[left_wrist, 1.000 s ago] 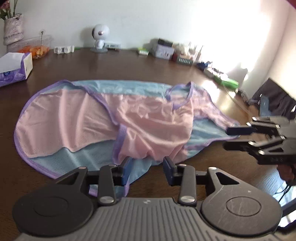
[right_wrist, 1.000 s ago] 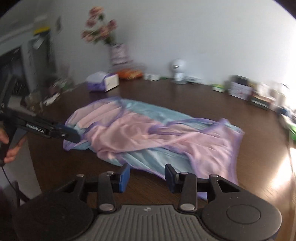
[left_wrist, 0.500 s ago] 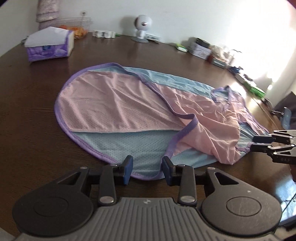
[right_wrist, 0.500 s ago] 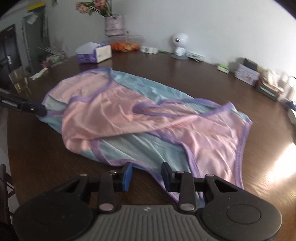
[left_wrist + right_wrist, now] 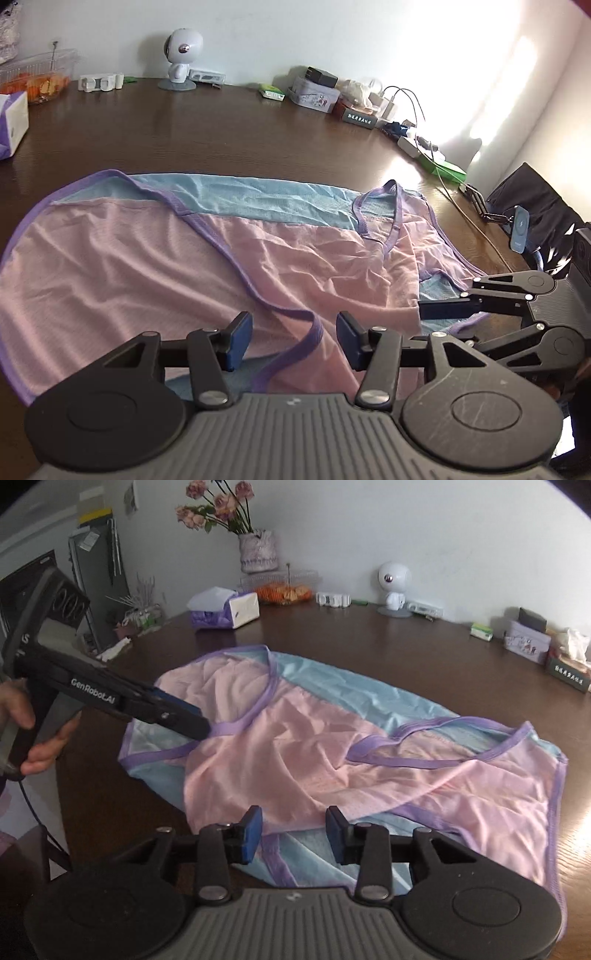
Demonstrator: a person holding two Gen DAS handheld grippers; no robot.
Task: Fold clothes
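Note:
A pink and light-blue sleeveless top with purple trim [image 5: 155, 258] lies loosely folded on the dark wooden table [image 5: 221, 147]; it also shows in the right wrist view [image 5: 332, 746]. My left gripper [image 5: 294, 341] is open, low over the garment's near purple-trimmed edge, with nothing between the jaws. It also shows in the right wrist view [image 5: 192, 720], its tips at the garment's left edge. My right gripper [image 5: 293, 834] is open and empty over the garment's near edge. In the left wrist view it comes in from the right [image 5: 436, 321] at the garment's right corner.
Along the back wall stand a white robot figure [image 5: 181, 55], a tissue box [image 5: 225, 609], a basket of oranges [image 5: 282, 587], a vase of flowers [image 5: 256, 550], small boxes and chargers [image 5: 317, 94]. A dark chair [image 5: 532, 206] stands at the right.
Both grippers have moved in over the garment's near edges. The left one now sits above the purple trim. Both jaws stay open. The garment has not visibly shifted.

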